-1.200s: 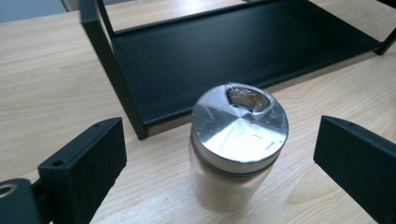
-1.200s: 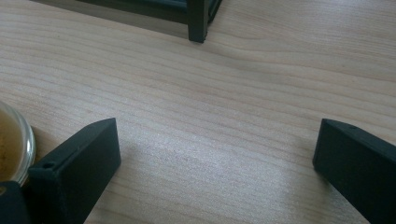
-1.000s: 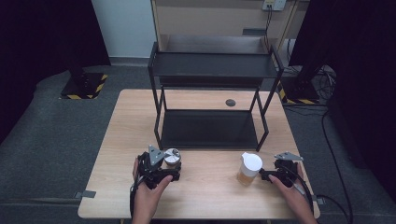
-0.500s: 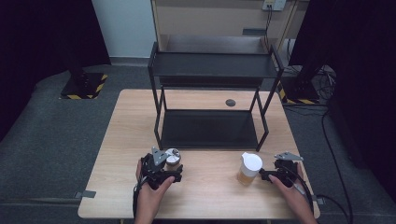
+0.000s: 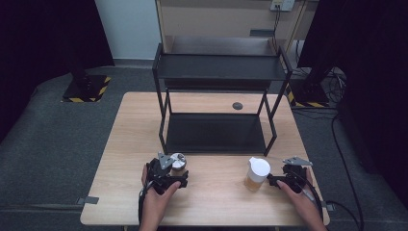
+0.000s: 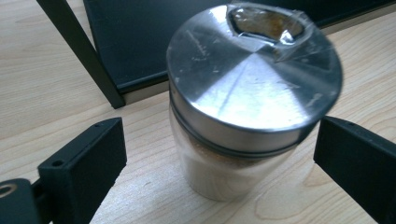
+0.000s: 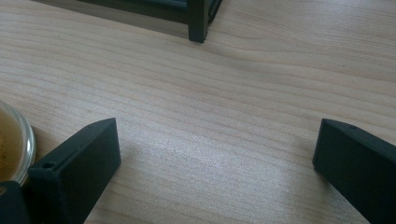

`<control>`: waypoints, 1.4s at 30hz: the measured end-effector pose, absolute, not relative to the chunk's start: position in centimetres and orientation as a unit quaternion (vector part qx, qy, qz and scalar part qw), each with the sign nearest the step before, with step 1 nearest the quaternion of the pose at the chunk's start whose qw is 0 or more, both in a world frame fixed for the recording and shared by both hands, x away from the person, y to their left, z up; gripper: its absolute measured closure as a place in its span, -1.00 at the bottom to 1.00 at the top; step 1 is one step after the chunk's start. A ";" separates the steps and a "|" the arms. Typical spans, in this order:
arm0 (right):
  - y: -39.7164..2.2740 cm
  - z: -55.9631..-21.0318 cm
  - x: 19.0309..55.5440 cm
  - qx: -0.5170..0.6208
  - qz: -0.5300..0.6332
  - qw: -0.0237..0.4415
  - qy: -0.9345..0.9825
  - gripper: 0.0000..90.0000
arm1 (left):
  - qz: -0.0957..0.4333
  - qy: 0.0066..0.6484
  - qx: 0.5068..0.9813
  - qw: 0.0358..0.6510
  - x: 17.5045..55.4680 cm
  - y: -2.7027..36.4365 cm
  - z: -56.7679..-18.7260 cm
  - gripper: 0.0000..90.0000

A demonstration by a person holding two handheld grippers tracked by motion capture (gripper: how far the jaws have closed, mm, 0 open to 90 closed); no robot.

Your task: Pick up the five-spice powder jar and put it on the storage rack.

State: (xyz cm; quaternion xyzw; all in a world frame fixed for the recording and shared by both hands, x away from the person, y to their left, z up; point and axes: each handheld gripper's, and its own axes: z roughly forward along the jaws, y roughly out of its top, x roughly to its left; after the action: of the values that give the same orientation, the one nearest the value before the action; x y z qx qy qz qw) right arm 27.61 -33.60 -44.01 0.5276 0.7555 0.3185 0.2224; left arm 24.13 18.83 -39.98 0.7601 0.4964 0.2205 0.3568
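The shaker jar (image 6: 243, 121) stands upright on the desk (image 5: 211, 202), a clear glass body with pale powder inside and a shiny metal lid bearing a taped-over opening near its 12 o'clock edge in the left gripper view. In the high view the jar sits just off the front left leg of the black shelf rack (image 5: 219, 72), at about 7 o'clock from the rack's lower shelf. The left hand-held gripper (image 6: 219, 154) is released: its 2 black jaws stand wide on either side of the jar, 1 at 9 o'clock and 1 at 3 o'clock, each clear of the glass with bare wood showing between. The left hand (image 5: 156, 199) grips that tool from the 6 o'clock edge of the desk.

Well apart from the jar, toward 3 o'clock across the desk front, stands a cup (image 5: 256, 174) with a white lid and a tan, amber-looking lower part. The right hand-held gripper (image 5: 275, 181) sits just beside it at the cup's 3 o'clock, also released; in the right gripper view its jaws are spread wide over bare wood, and the cup's glassy rim (image 7: 14, 144) shows beside the left jaw at 9 o'clock, not between the jaws. The right hand (image 5: 300, 197) holds it.

The rack has 2 dark shelves, both bare. A small dark round disc (image 5: 237, 106) lies on the desk behind the rack's lower shelf, toward 12 o'clock.
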 end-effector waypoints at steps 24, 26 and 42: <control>-33.6 -44.0 27.6 0.527 0.318 0.222 0.756 -0.96 | 0.195 0.492 0.776 0.345 26.2 18.9 -41.5 -0.89; -33.6 -44.0 27.6 0.528 0.319 0.222 0.755 -0.96 | 0.196 0.490 0.776 0.344 26.2 18.9 -41.6 -0.85; -33.6 -44.0 27.6 0.527 0.319 0.222 0.756 -0.96 | 0.193 0.480 0.772 0.369 26.2 19.3 -42.2 -0.37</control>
State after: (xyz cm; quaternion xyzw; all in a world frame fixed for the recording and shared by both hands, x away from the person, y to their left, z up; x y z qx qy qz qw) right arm 27.62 -33.64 -44.00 0.5268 0.7561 0.3187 0.2220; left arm 26.16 19.27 -42.17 0.7720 0.4800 0.1926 0.3695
